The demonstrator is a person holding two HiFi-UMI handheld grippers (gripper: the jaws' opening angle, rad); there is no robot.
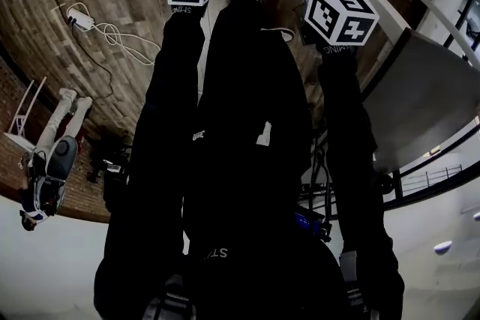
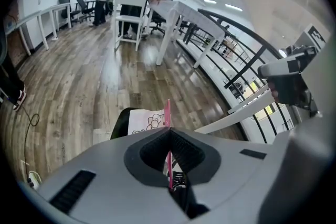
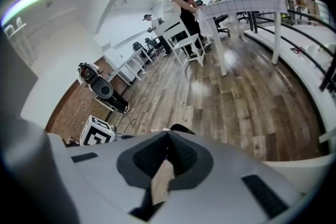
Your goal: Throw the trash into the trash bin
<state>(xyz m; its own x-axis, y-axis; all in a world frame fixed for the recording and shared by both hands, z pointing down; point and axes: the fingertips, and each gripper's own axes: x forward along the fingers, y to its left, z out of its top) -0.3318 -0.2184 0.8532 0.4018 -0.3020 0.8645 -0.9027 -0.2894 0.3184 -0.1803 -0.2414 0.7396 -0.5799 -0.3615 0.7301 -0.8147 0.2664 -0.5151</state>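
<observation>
Left gripper view: pink-edged sheet (image 2: pixel 167 110) pinched edge-on in the closed left hand-held gripper (image 2: pixel 168 131). Right hand-held gripper (image 3: pixel 169 135) clamps a tan paper scrap (image 3: pixel 160 181). Dark rim (image 2: pixel 122 122) just beyond the sheet, probably the bin. Centre over it, then release.

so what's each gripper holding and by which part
Left gripper: a pink-edged printed wrapper, pinched flat through its middle, one edge past the tips. Right gripper: a tan scrap, pinched by its far end.
</observation>
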